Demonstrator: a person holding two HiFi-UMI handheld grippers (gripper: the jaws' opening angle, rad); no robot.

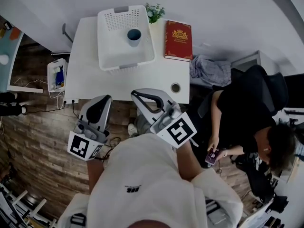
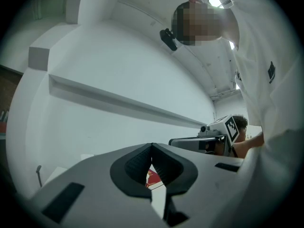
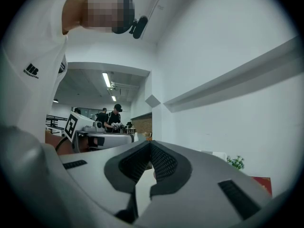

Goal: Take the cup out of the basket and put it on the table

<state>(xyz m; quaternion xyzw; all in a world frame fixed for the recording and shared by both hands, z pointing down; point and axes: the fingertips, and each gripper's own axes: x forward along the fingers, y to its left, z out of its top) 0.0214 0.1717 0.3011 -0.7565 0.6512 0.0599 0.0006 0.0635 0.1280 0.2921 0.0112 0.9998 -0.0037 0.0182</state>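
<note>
1. Head view shows the cup [image 1: 134, 36] standing upright inside the basket [image 1: 110, 56], toward its far half. The basket sits on the table [image 1: 85, 80].
2. Both tools hang at the near table edge, well apart from the cup. In the left gripper view the left gripper [image 2: 152, 148] has its jaws pressed together on nothing. The right gripper view shows the right gripper [image 3: 151, 145] likewise closed and empty.
3. Likely first fault: reaching in with the jaws together. They would knock the cup over rather than straddle it, so they need to spread before entering the basket.
4. The basket walls look tall and the basket light. A low approach could catch the near rim and shove the whole basket toward the plant [image 1: 154, 12].
5. A pinch on just one side of the cup's lip may let it tilt or slip on the lift.
6. The red book [image 1: 178, 40] lies just beside the basket's right wall. Setting the cup down there risks a wobbly landing, so the bare tabletop in front looks safer.
</note>
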